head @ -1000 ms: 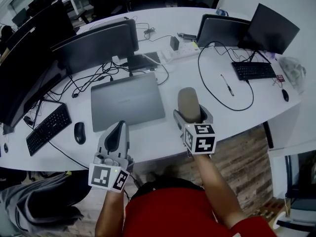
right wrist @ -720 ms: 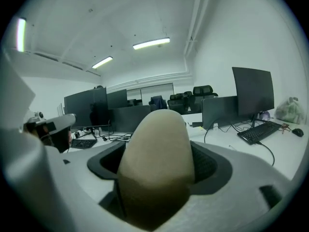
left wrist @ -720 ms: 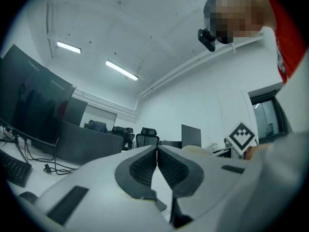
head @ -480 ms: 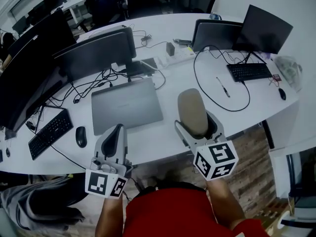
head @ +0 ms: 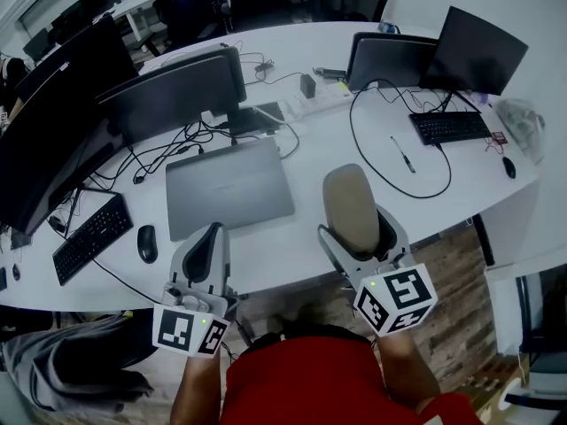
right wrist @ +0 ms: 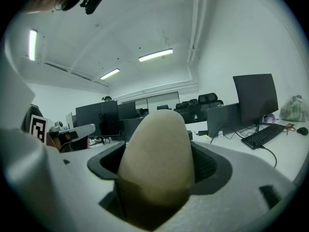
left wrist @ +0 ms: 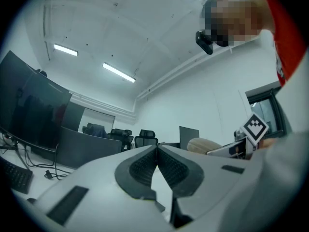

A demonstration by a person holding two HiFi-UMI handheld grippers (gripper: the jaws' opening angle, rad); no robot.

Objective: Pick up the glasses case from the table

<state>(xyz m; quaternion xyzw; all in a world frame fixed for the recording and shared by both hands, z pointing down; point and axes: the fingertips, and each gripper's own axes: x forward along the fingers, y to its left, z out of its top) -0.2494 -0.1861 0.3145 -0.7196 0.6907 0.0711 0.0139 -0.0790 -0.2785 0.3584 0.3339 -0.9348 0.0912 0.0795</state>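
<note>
My right gripper is shut on a beige, rounded glasses case and holds it lifted above the white table's near edge. In the right gripper view the glasses case fills the space between the jaws and sticks out past them, tilted upward. My left gripper hovers at the table's front edge, to the left, jaws shut with nothing between them. The left gripper view shows its pads pressed together, and the glasses case to its right.
A closed grey laptop lies just beyond both grippers. A mouse and keyboard are at left, monitors and cables behind. Farther right stand two more laptops, a keyboard and a pen. Wooden floor shows below the table edge.
The right gripper with the glasses case has drawn back toward me and risen off the table, tilting upward. The left gripper has barely moved.
</note>
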